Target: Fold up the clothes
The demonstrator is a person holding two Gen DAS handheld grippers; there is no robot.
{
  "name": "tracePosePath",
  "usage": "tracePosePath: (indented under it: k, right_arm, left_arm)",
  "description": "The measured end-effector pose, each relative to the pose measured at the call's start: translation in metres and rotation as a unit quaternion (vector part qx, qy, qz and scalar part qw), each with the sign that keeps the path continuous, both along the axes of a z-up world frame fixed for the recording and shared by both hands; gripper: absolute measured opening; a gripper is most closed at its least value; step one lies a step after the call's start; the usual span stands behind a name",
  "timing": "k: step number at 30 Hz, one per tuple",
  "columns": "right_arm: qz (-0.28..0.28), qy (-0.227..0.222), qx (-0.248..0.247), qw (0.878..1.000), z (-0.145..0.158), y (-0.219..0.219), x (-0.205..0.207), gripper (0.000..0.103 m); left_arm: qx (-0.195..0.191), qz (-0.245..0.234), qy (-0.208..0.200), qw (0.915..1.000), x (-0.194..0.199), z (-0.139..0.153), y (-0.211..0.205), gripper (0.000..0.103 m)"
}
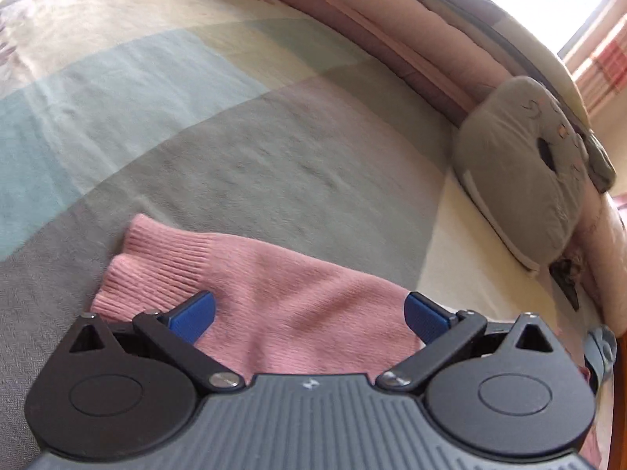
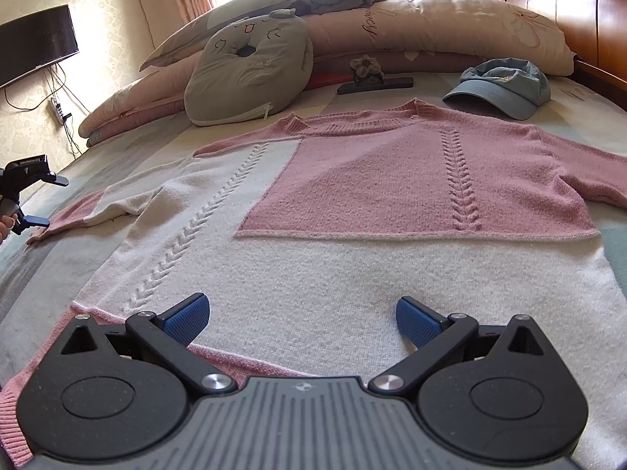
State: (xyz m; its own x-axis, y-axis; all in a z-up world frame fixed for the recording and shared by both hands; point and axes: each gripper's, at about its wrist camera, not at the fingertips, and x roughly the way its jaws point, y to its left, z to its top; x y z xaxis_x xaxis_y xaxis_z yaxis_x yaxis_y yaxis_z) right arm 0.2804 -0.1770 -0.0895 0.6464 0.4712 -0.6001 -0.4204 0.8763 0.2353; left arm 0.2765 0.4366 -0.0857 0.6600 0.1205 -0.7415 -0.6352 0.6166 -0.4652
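Note:
A pink and white knitted sweater lies spread flat on the bed, front up, neck toward the pillows. My right gripper hovers open over its white lower part near the hem, nothing between the fingers. The sweater's left sleeve ends in a pink ribbed cuff. My left gripper stands open just above that pink sleeve end, blue pads on either side of the fabric. The left gripper also shows at the far left of the right wrist view, held by a hand beside the sleeve tip.
A grey cat cushion and long pink pillows line the head of the bed. A blue cap and a dark clip with a flower lie beyond the sweater. The striped bedsheet extends left. A TV hangs on the wall.

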Motion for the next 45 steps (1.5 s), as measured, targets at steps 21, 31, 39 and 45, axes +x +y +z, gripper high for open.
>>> tracePosePath:
  k: [21,31,39,45]
  right_arm:
    - [0.001,-0.009,-0.015,1.0,-0.001,0.005,-0.001,0.103]
    - [0.005,0.002,0.003,1.0,0.007,-0.001,-0.004,0.103]
    - [-0.002,0.012,0.013,1.0,0.004,-0.004,0.0,0.103]
    - [-0.004,0.009,0.008,1.0,0.003,-0.003,0.0,0.103]
  left_arm:
    - [0.071,-0.043,0.051,0.9953,0.003,0.004,-0.021,0.102]
    - [0.138,-0.14,0.09,0.9764,0.045,0.038,-0.134,0.102]
    - [0.233,-0.194,0.12,0.9453,0.087,-0.007,-0.198,0.102]
    - [0.286,-0.222,0.092,0.9278,0.048,-0.007,-0.201,0.103]
